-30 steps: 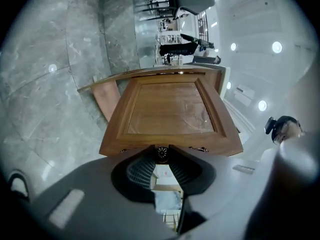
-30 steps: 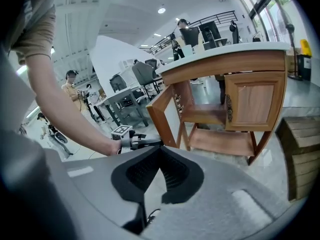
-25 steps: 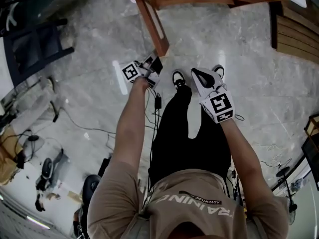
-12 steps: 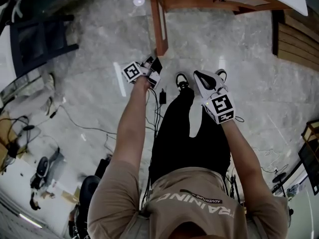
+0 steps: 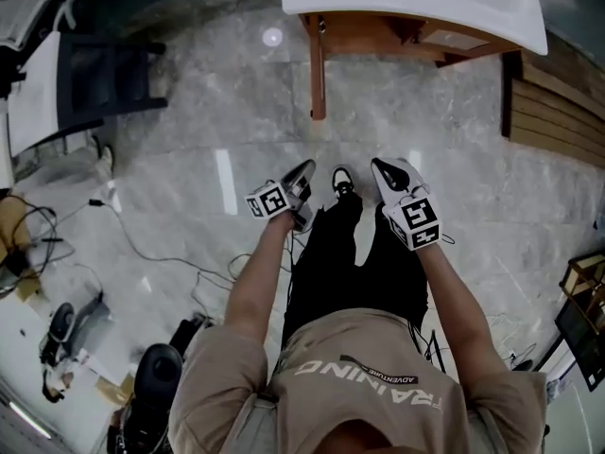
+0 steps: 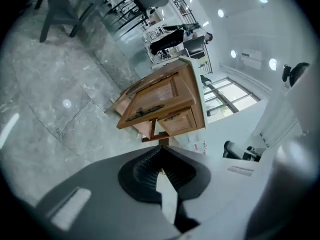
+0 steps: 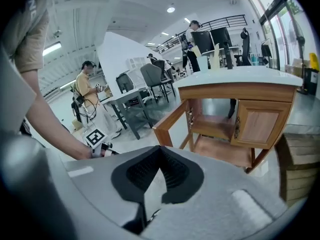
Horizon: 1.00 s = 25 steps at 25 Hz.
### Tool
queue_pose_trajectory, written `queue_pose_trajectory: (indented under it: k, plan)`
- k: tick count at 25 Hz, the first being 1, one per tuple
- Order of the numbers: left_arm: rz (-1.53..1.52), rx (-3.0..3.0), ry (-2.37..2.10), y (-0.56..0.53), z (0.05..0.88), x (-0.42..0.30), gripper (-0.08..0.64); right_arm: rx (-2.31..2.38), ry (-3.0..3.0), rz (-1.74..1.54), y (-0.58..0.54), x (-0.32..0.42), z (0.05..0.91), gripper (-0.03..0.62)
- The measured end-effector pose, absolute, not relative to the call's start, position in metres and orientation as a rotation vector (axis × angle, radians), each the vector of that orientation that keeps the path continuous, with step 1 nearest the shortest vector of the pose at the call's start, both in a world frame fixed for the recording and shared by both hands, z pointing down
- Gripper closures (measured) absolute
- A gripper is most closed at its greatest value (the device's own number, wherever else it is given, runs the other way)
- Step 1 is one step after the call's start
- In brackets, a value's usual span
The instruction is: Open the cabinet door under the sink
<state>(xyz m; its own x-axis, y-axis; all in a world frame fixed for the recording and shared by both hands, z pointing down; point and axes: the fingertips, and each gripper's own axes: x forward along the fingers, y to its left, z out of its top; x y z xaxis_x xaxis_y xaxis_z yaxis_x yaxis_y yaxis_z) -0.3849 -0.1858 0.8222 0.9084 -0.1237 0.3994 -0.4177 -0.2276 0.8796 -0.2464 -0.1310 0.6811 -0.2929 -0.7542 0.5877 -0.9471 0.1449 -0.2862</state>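
Cables (image 5: 132, 242) trail over grey marble floor (image 5: 189, 140) at my left; stacked wooden planks (image 5: 553, 112) lie right of cabinet; path ahead open. My left hand-held gripper (image 5: 304, 168): jaws just closed, pads together, nothing between. My right hand-held gripper (image 5: 383, 165): jaws together, empty. Brown wooden cabinet door (image 5: 318, 74) stands swung out under white sink top (image 5: 416, 3), well apart from both.

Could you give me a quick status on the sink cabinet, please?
Left gripper just closed, empty; right gripper shut, empty. Left cabinet door open, right door closed. Only floor between.
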Motion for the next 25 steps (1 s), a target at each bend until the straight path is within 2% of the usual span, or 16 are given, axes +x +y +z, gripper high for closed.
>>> queue_pose_trajectory:
  k: [5, 17, 25]
  plan:
    - [0.347, 1.867, -0.403, -0.163, 0.762, -0.36, 0.547, 1.698, -2.068, 0.878, -0.126, -0.212, 0.639, 0.591]
    - [0.413, 2.315, -0.477, -0.19, 0.578, -0.263, 0.546, 1.847, -2.024, 0.618, -0.1, -0.14, 0.538, 0.591]
    - [0.389, 2.728, -0.386, -0.194, 0.439, -0.209, 0.545, 1.929, -2.128, 0.554, -0.094, -0.118, 0.47, 0.591]
